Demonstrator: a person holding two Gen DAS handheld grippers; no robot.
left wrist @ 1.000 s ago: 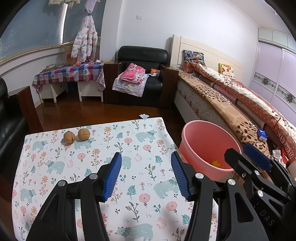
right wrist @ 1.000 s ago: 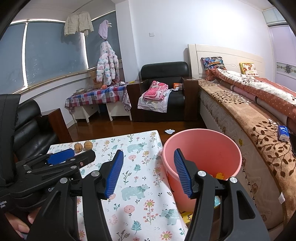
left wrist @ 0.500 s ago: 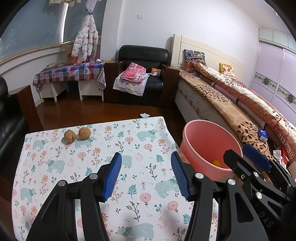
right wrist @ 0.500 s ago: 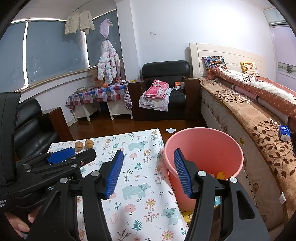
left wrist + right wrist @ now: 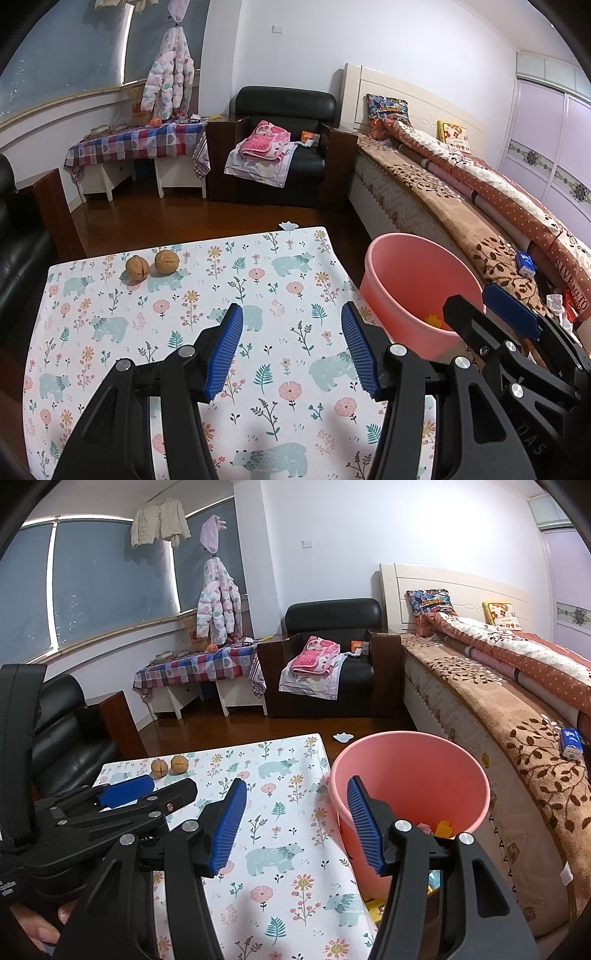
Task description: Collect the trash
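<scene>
Blue-padded left claw (image 5: 291, 347) spread, empty, above floral worktop (image 5: 280, 295); right claw (image 5: 295, 819) also spread, empty, over pink bucket (image 5: 410, 775) rim. Two walnuts (image 5: 152, 263) at worktop's far left edge; yellow scraps (image 5: 443, 828) in bucket

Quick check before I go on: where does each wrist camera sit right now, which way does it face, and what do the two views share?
Left wrist: on the left gripper, over the table, facing two walnuts; its jaws open, the right gripper at the right edge.
Right wrist: on the right gripper, at the table's right edge, facing the bucket; its jaws open, the left gripper and a hand at lower left.
Shared: table, walnuts, bucket, bed.
</scene>
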